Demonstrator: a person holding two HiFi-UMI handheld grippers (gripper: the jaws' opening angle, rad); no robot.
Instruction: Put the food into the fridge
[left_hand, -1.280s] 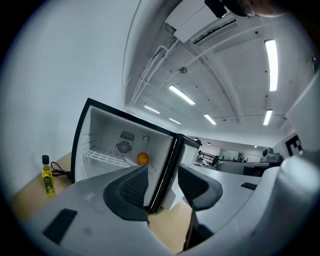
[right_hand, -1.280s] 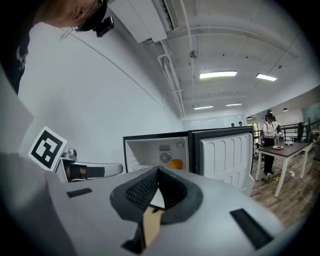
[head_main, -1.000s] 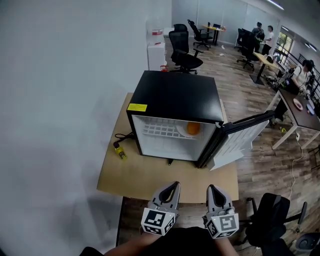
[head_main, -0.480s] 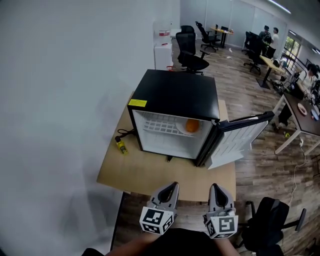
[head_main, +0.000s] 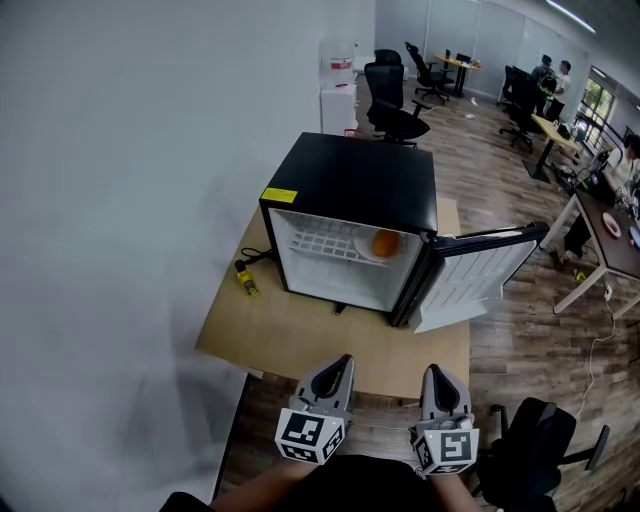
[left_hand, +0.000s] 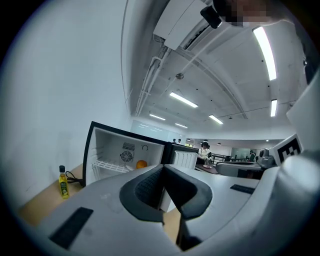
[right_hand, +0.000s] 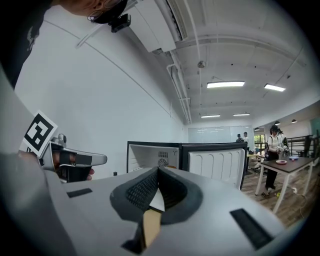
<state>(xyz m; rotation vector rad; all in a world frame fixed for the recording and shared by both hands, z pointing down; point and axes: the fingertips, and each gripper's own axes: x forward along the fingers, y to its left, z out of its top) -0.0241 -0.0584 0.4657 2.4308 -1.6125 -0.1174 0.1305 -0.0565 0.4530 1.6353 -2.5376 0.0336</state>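
Observation:
A small black fridge (head_main: 352, 185) stands on a wooden table (head_main: 300, 345) with its door (head_main: 482, 270) swung open to the right. An orange food item (head_main: 386, 242) lies on a white plate on the wire shelf inside; the same orange food (left_hand: 141, 163) shows in the left gripper view. My left gripper (head_main: 342, 362) and right gripper (head_main: 438, 372) are held side by side at the table's near edge, well short of the fridge. Both are shut with nothing between their jaws.
A small yellow bottle (head_main: 246, 281) and a black cable lie on the table left of the fridge. A white wall runs along the left. Office chairs (head_main: 392, 100), desks and people fill the room behind and to the right. A black chair (head_main: 535, 440) stands near my right side.
The view has shifted slightly; the fridge sits a little higher and to the right in the frame. Both grippers stay shut and have dropped a little toward the frame's bottom edge.

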